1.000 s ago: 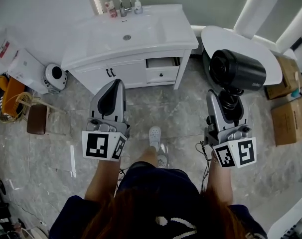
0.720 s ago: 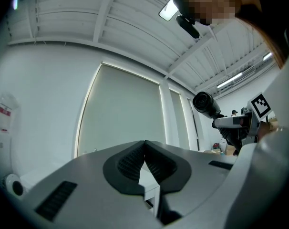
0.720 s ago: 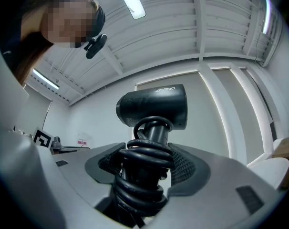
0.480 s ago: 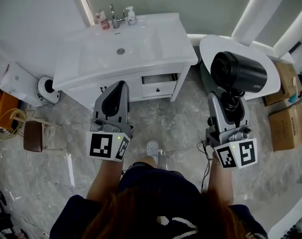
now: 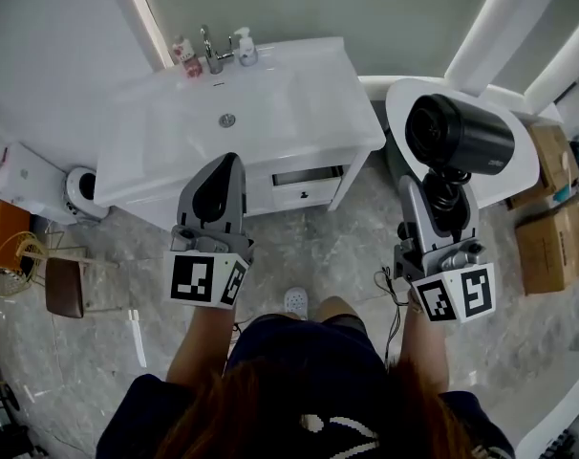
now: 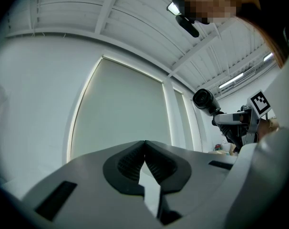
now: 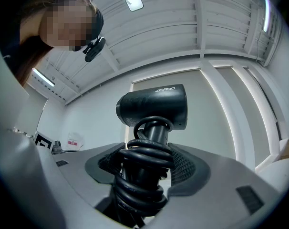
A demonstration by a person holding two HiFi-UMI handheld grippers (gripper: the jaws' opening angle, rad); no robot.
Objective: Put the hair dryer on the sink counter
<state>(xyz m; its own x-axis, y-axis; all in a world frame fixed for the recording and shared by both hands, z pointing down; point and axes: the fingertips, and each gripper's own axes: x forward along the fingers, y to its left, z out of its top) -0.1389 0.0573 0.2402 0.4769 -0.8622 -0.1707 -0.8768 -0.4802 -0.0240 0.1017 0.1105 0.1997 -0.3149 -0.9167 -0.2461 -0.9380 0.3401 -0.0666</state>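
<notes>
My right gripper point(image 5: 440, 197) is shut on the handle of a black hair dryer point(image 5: 459, 134), which stands upright with its cord coiled round the handle point(image 7: 145, 168). The dryer's barrel point(image 7: 154, 106) rises above the jaws, to the right of the white sink counter point(image 5: 309, 103) and off it. My left gripper point(image 5: 223, 165) hovers over the counter's front edge, jaws pressed together with nothing between them point(image 6: 144, 146). The dryer also shows far right in the left gripper view point(image 6: 204, 100).
A faucet point(image 5: 208, 46) and two small bottles point(image 5: 242, 42) stand at the counter's back edge, with the basin drain point(image 5: 227, 120) left of centre. A drawer point(image 5: 307, 174) hangs slightly open. A white rounded fixture point(image 5: 521, 165), cardboard boxes point(image 5: 557, 237) and a brown stool point(image 5: 65, 285) stand nearby.
The sink counter has come closer and sits lower in the head view as the person stepped forward. Both grippers keep their pose, the right one still holding the dryer.
</notes>
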